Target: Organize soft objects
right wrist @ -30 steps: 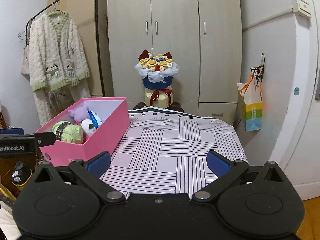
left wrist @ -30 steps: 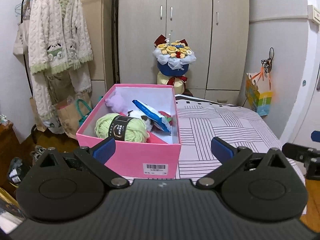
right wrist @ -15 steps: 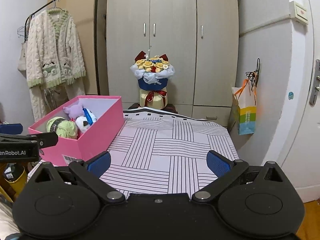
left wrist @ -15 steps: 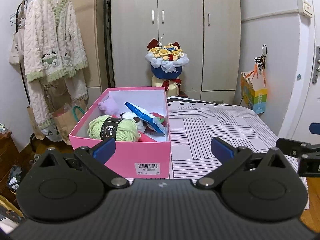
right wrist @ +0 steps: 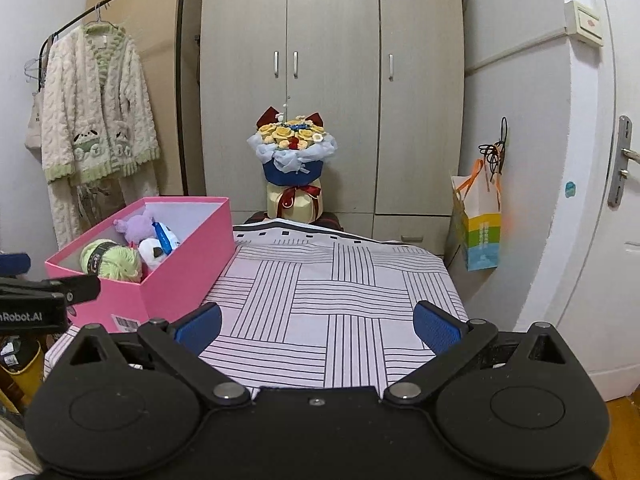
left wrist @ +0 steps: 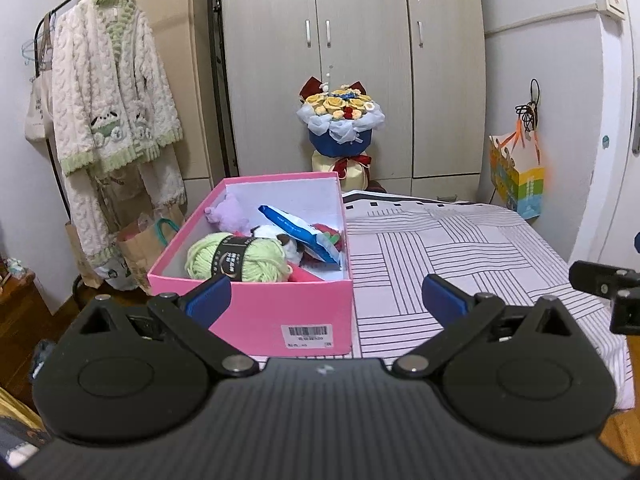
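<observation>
Both my claws, left gripper (left wrist: 326, 294) and right gripper (right wrist: 317, 322), gape wide and empty, pink box (left wrist: 256, 320) mid-left, yarn (left wrist: 236, 260) inside

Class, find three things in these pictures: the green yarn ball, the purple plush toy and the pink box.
green yarn ball (left wrist: 262, 262), left wrist view, on the green strands right of its black band.
purple plush toy (right wrist: 138, 227), right wrist view, on its head.
pink box (left wrist: 288, 308), left wrist view, on its near outer wall.

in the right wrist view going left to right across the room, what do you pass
hanging knit cardigan → pink box of soft toys → flower bouquet in front of the wardrobe → colourful paper bag hanging on the wall → door handle
</observation>
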Action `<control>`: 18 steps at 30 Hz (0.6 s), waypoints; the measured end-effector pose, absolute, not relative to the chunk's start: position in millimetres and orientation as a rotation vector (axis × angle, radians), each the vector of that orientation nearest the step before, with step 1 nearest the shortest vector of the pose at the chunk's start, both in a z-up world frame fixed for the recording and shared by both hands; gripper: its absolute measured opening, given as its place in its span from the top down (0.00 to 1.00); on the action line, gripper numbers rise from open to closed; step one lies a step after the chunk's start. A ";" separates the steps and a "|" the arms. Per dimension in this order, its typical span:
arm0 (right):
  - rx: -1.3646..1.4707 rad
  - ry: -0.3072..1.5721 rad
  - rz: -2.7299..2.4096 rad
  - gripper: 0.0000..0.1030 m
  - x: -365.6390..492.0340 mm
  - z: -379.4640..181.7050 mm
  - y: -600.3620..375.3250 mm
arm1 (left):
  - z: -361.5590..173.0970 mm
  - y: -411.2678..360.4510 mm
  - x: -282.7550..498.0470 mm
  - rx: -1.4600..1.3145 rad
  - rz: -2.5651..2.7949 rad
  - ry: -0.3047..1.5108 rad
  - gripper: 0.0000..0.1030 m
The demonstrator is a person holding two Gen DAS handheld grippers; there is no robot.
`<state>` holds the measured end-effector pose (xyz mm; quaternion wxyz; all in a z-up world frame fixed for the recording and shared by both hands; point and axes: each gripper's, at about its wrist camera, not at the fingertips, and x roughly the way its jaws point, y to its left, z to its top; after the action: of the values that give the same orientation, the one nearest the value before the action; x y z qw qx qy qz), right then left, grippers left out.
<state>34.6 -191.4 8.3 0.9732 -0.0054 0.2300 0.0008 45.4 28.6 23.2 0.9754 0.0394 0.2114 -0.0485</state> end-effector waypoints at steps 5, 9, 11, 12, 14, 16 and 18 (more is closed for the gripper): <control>-0.017 0.468 -0.009 0.00 36.0 6.4 -190.7 | 21.5 31.1 44.3 0.093 -0.091 0.428 0.00; -0.030 0.466 -0.016 0.00 33.8 7.6 -188.4 | 19.2 32.6 41.5 0.080 -0.090 0.429 0.00; -0.034 0.466 -0.015 0.00 32.8 7.9 -188.0 | 17.9 34.8 39.7 0.065 -0.090 0.426 0.00; -0.037 0.464 -0.015 0.00 32.3 8.0 -188.0 | 17.6 35.1 38.6 0.064 -0.088 0.421 0.00; -0.037 0.460 -0.015 0.00 31.3 8.3 -187.6 | 17.0 36.1 38.4 0.076 -0.090 0.421 0.00; -0.029 0.458 -0.010 0.00 30.8 8.6 -188.0 | 16.6 36.8 39.5 0.086 -0.096 0.426 0.00; -0.011 0.452 0.005 0.00 30.2 9.7 -189.4 | 16.2 37.5 39.0 0.087 -0.092 0.423 0.00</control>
<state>30.2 -189.4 9.7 0.9746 -0.0052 0.2241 0.0025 39.0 37.5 16.2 0.9758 0.0433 0.2096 -0.0458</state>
